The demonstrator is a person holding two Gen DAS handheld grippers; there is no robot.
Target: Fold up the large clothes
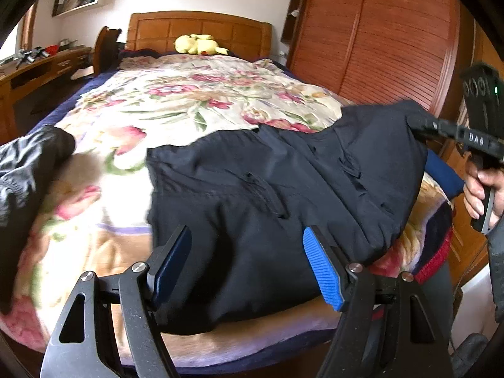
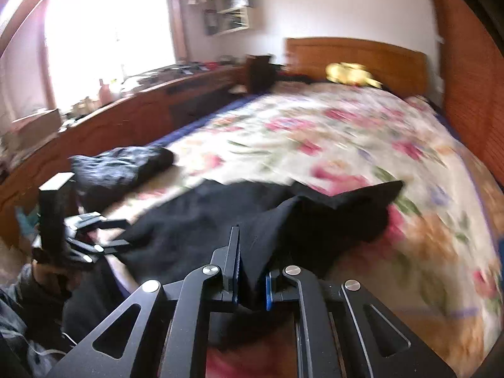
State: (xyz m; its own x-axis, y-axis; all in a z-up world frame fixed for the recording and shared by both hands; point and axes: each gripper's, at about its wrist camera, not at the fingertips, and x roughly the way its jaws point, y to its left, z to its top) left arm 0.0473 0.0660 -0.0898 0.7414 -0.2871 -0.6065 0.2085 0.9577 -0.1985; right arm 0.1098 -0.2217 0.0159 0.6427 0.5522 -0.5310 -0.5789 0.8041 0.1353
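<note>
right tongs: clamped on a lifted fold of the large dark navy fabric trousers | left tongs: spread wide, pads over the trousers' near edge, gripping nothing | trousers: near end of floral-quilted bed | crumpled shiny black garment: left.

Matt dark cloth trousers on a floral quilt; glossy wooden headboard.
</note>
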